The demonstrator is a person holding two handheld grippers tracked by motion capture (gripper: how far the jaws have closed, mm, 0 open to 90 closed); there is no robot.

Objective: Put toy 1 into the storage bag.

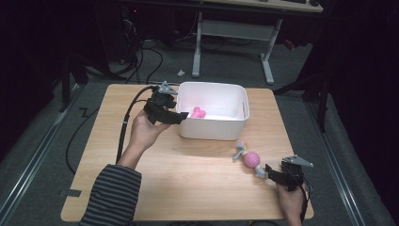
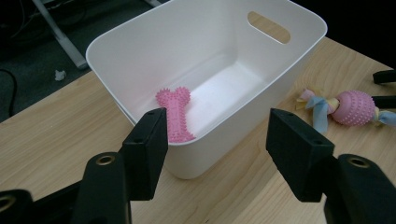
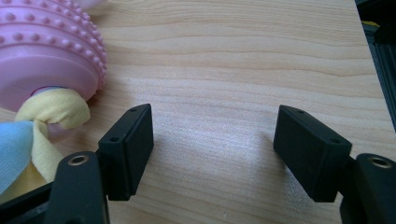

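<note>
The landmark is a white rectangular plastic bin [image 1: 214,110] with a cut-out handle slot in its end wall, standing on the far middle part of a light wooden table [image 1: 179,179]. To the left of the bin, the person's left hand [image 1: 143,129], in a dark striped sleeve, holds the left gripper [image 1: 181,117] at the bin's near-left corner; its black cable runs back along the table toward the person. In the left gripper view its two black jaws stand wide apart with nothing between them, poised above the bin's near wall and rim [image 2: 205,158]. Inside the bin, on its floor toward the left end, lies a pink studded rubber bone-shaped toy [image 2: 176,114], flat and clear of the jaws; the high view shows it as a pink shape against the left inner wall [image 1: 198,112]. To the right of and nearer than the bin, apart from its front wall, a pink studded rubber ball threaded on a knotted blue and yellow cloth rope [image 1: 251,159] lies on the table. Just to the right of that toy, well off the bin's near-right corner, the right hand [image 1: 291,200] holds the right gripper [image 1: 269,172] low over the table. In the right gripper view its jaws are spread apart over bare wood, gripping nothing, with the ball toy [image 3: 46,56] just beside the left jaw; contact cannot be determined.
</note>
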